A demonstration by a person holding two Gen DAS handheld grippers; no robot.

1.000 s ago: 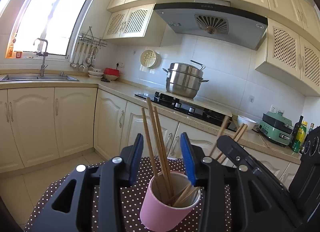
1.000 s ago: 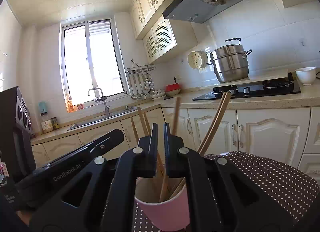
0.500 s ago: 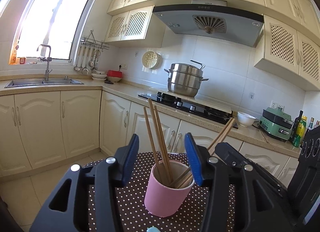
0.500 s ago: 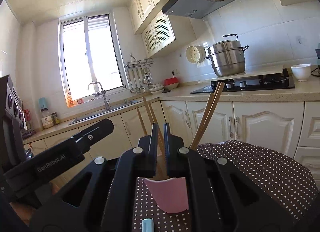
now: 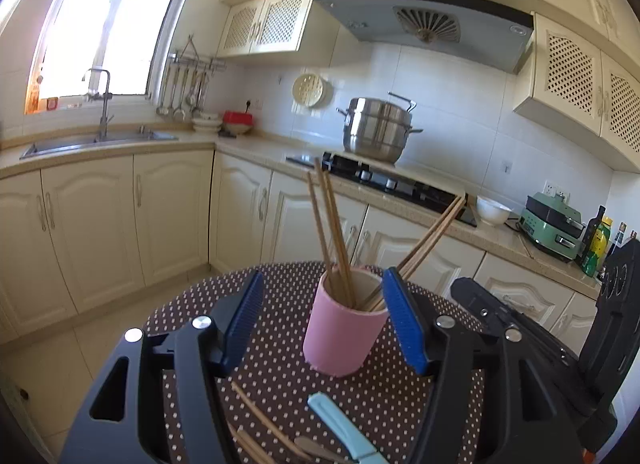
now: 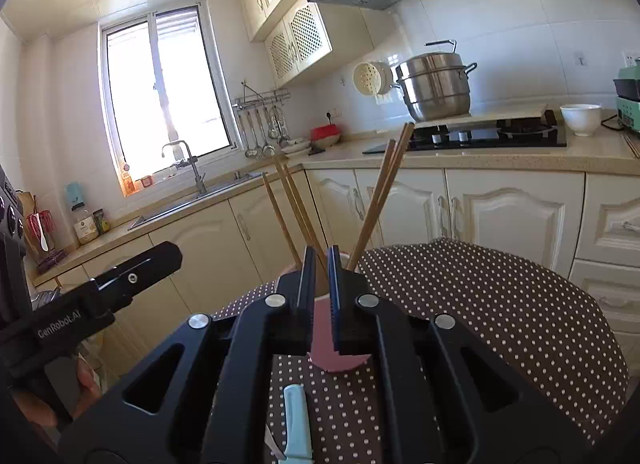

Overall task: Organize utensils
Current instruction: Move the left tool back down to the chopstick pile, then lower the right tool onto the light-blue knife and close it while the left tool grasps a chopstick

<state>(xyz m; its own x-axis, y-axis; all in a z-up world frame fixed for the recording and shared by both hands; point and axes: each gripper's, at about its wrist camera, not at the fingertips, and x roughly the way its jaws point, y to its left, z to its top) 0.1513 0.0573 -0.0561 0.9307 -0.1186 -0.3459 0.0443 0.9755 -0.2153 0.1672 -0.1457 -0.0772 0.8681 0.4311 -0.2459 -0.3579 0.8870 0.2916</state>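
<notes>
Both tools have drawn back toward the near edge of the dotted surface since a second ago, and the left tool has just been spreading its blue pads, now apart with nothing pressed between them, while the right tool is together and empty. A pink cup holding chopsticks stands upright ahead; loose chopsticks and a pale blue knife lie nearer. Reaching for these, a tool might clip the leaning sticks and tip the cup.
</notes>
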